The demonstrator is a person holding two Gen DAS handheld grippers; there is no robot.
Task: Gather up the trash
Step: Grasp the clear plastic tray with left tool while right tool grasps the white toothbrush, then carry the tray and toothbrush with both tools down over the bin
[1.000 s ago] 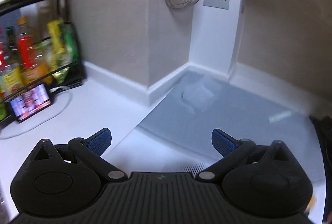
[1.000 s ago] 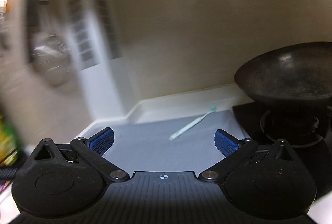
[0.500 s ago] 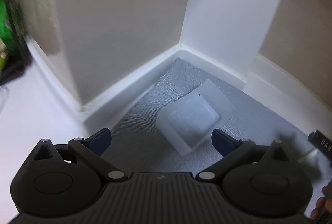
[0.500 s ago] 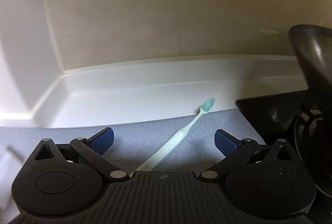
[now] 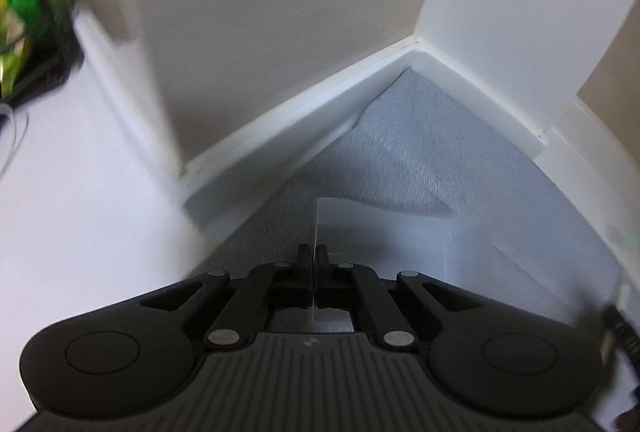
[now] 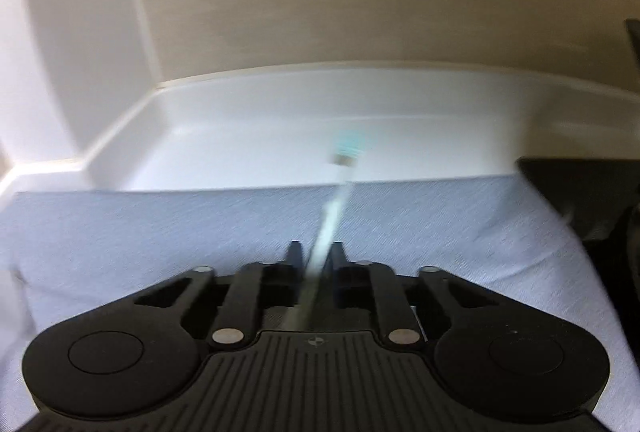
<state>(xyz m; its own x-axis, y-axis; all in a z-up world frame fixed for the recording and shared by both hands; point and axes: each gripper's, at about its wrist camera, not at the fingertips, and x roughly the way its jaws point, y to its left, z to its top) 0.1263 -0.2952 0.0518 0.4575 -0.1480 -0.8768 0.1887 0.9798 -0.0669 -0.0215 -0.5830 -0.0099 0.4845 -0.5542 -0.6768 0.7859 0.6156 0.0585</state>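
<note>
The clear, thin, see-through plastic box (image 5: 384, 232) sits on the pale grey-blue woven mat (image 5: 420, 136), in the corner where the walls meet. The left hand-held gripper (image 5: 315, 260) is squeezed tight on one thin wall of that box, with the two black fingers almost touching. The box looks very light and a bit bendy (like a snack tub). It may be slippery, and it could crack if it is pinched too hard. The thin edge is a good place to hold it, close to the corner where the plastic is stiffer.

The long, thin, pale green toothbrush with the teal bristles (image 6: 334, 204) is the other piece of trash. The right hand-held gripper (image 6: 316, 256) is closed on its handle, near the back end. The bristle end sticks out far in front, over the mat and the white worktop (image 6: 248, 144). It is blurry, so I cannot tell if it is off the mat. The toothbrush is light and stiff, but it is smooth and round, so it could twist or slip. Holding it nearer the middle would be steadier.

A black stove edge (image 6: 580, 184) is on the right, and green snack bags (image 5: 20, 4) are far on the left.
</note>
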